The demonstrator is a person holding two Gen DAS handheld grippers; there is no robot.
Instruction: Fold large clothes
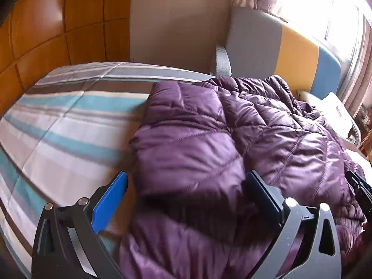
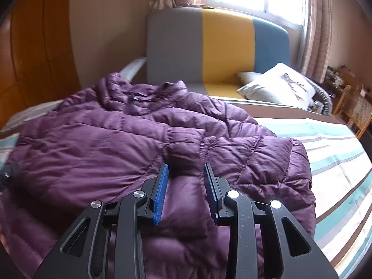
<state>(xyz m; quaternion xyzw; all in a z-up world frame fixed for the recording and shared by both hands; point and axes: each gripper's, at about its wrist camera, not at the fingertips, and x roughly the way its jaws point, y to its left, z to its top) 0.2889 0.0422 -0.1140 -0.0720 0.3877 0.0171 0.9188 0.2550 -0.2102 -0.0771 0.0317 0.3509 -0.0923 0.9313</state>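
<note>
Hovering over a purple puffer jacket (image 2: 130,144) spread on the striped bed (image 1: 60,134), the left gripper (image 1: 186,186) is released, jaws wide, straddling the jacket's folded edge at 6 o'clock of its view without pinching it. The right gripper (image 2: 186,176) stands part open above the quilted fabric at 6 o'clock, nothing caught between the pads, so released too. Judged step: mid-fold, regrasp phase with sleeves tucked; next move calls for both dropping onto the near hem, clenching and carrying it toward the collar at 12 o'clock.
</note>
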